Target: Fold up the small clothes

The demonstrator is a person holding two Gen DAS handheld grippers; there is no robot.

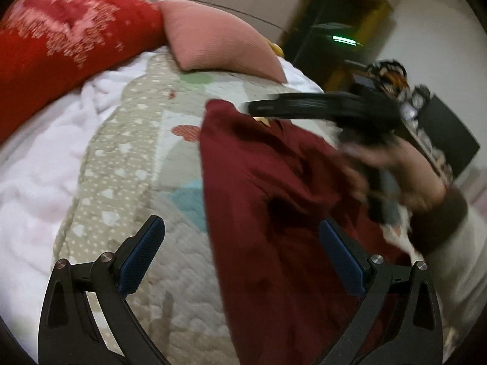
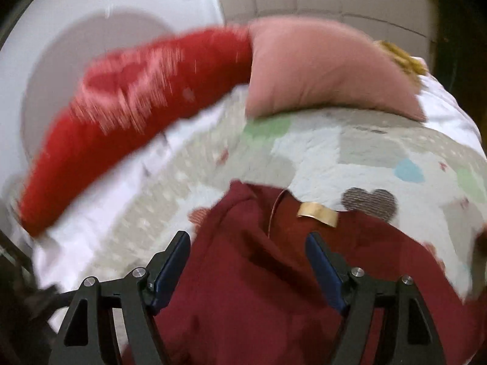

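Observation:
A dark red garment (image 1: 274, 197) lies rumpled on a patchwork quilt (image 1: 127, 158); a tan label (image 2: 318, 213) shows at its collar. My left gripper (image 1: 242, 225) is open, its left finger over the quilt and its right finger over the cloth, pressing on nothing. My right gripper (image 2: 246, 237) is also open, just above the garment (image 2: 243, 289) below the collar, with cloth under the gap but not pinched. In the left wrist view a person's hand (image 1: 404, 176) with a brown cuff carries the blurred black right tool over the garment's far side.
A long red patterned pillow (image 2: 121, 115) and a pink cushion (image 2: 319, 70) lie along the far edge of the bed. A white blanket (image 1: 39, 167) borders the quilt on the left. Dark furniture (image 1: 331, 27) stands beyond the bed's right side.

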